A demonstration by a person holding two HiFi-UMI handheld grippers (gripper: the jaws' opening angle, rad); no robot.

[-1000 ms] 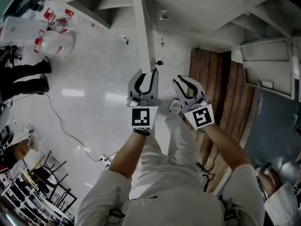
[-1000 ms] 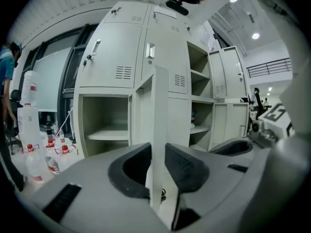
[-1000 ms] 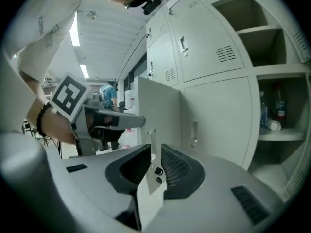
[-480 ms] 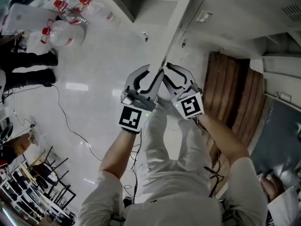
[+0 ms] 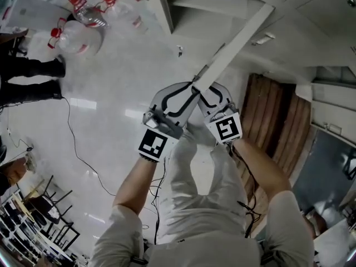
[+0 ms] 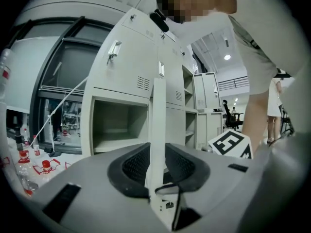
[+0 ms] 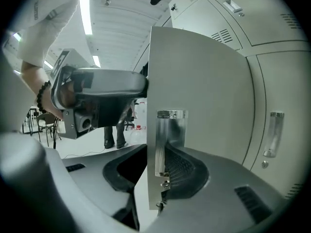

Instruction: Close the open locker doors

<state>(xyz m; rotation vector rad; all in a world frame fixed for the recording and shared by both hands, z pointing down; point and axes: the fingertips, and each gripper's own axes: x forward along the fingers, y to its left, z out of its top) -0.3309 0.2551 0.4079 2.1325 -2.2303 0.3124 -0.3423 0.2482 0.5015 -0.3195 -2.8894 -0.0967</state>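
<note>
In the head view, the left claw point(image 5: 179, 100) and the right claw point(image 5: 207, 96) meet at the middle of the frame, at the free edge of the open locker door point(image 5: 236, 43). The door runs from there as a pale band to the upper right. Some water bottles point(image 5: 78, 35) lie on the white floor point(image 5: 105, 93) in the upper left.

In the left gripper view, the locker door point(image 6: 158, 115) is seen edge-on, as a thin upright strip in the center. The left claw point(image 6: 158, 166) is spread, and its jaws have just been opening. The door edge stands between them, with 1 pad just beside each face. Behind, at center left, there is an open compartment point(image 6: 119, 125). The marker cube point(image 6: 231, 144) of the other gripper shows at lower right.

In the right gripper view, the door point(image 7: 199, 91) fills the center and right. The right claw point(image 7: 155, 176) is spread around its edge, after the jaws have just been closing a little. The right pad is behind the metal handle point(image 7: 170, 140), and the left jaw stands clearly apart from the door.
</note>
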